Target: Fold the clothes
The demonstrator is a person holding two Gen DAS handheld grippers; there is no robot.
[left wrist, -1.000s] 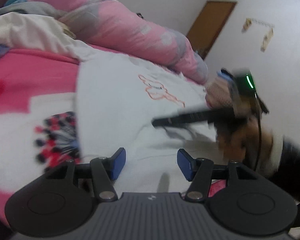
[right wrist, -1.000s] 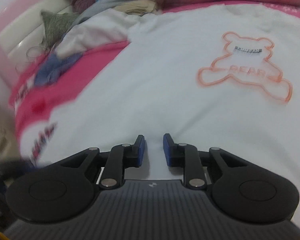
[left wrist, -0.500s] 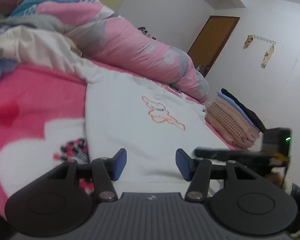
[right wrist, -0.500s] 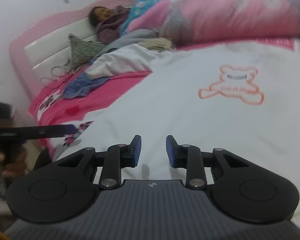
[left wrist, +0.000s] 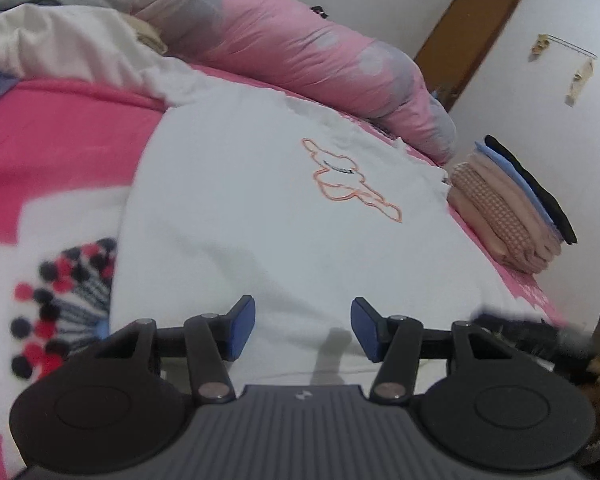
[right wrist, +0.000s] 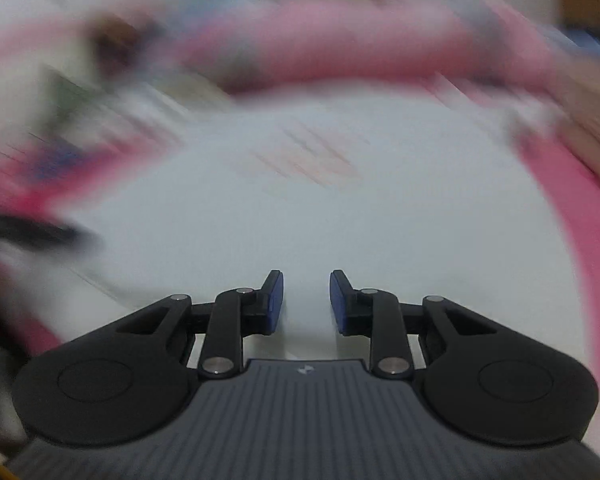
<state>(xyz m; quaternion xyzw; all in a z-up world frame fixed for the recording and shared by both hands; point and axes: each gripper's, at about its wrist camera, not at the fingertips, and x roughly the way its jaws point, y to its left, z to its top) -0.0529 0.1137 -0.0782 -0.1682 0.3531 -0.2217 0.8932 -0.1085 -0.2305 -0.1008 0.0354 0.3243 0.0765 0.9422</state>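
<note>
My white bear-print T-shirt [left wrist: 284, 216] lies flat on the pink bed [left wrist: 60, 140], ungripped. My left gripper [left wrist: 303, 330] hovers over its near hem, jaws half apart and empty. My right gripper [right wrist: 306, 304] has its jaws narrowing with only cloth below them; that view is smeared. I'd worry about pinching one layer or mid-fabric, dragging the shirt toward the folded stack [left wrist: 512, 208].
</note>
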